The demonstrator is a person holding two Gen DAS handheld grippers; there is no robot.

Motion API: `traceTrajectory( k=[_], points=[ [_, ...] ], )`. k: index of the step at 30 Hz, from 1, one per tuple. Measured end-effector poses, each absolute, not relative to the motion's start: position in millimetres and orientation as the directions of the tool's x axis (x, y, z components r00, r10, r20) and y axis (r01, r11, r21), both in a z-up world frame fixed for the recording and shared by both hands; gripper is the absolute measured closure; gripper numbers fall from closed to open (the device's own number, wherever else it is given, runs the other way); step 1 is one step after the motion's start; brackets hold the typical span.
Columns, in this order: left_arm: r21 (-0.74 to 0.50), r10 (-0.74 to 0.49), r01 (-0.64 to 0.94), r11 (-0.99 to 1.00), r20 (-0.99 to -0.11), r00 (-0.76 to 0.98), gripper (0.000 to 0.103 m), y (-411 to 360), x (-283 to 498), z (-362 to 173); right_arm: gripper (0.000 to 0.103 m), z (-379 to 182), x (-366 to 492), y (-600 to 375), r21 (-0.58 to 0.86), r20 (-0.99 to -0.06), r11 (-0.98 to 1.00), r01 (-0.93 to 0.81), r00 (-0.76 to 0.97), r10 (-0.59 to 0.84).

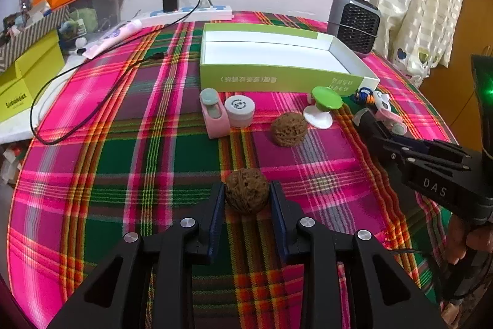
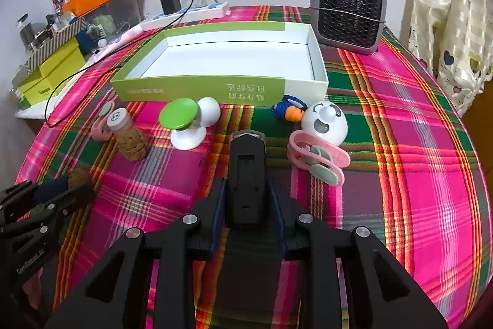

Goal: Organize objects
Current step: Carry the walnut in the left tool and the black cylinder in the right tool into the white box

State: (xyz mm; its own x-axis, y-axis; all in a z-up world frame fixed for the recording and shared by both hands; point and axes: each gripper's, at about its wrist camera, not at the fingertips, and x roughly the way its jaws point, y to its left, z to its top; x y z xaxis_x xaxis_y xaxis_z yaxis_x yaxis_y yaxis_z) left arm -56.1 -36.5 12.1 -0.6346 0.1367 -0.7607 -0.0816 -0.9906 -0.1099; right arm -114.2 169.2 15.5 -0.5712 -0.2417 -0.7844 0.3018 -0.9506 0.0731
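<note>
In the left wrist view my left gripper (image 1: 246,190) is shut on a brown wrinkled walnut (image 1: 246,195) low over the plaid cloth, its blue pads against both sides. A second walnut (image 1: 288,129) lies further ahead. An open green-and-white box (image 1: 277,79) stands behind it. In the right wrist view my right gripper (image 2: 246,190) is shut on a black clip-like device (image 2: 246,168) with a silver tip that points toward the box (image 2: 197,88). The left gripper (image 2: 61,187) shows at that view's left edge.
In front of the box lie a green-topped white stand (image 2: 185,122), a small round jar (image 2: 120,121), a pink clip (image 2: 317,156), a white round toy (image 2: 323,122) and a blue-orange toy (image 2: 289,111). A grey fan heater (image 2: 348,11) stands back right; a black cable (image 1: 92,100) trails left.
</note>
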Motion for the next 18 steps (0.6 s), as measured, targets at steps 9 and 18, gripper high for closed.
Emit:
traceTrajectory(
  k=[9, 18],
  points=[
    [-0.112, 0.145, -0.092, -0.989, -0.752, -0.644, 0.076, -32.8, -64.9, 19.3, 0.074, 16.6, -112.9, 168.2, 0.082, -0.785, -0.945, 0.317, -0.563, -0.257],
    [-0.112, 0.160, -0.114, -0.987, -0.730, -0.664, 0.076, -27.4, -74.8, 34.2, 0.074, 30.1, -113.3, 169.7, 0.102, -0.759, -0.937, 0.334, -0.583, -0.291]
  ],
)
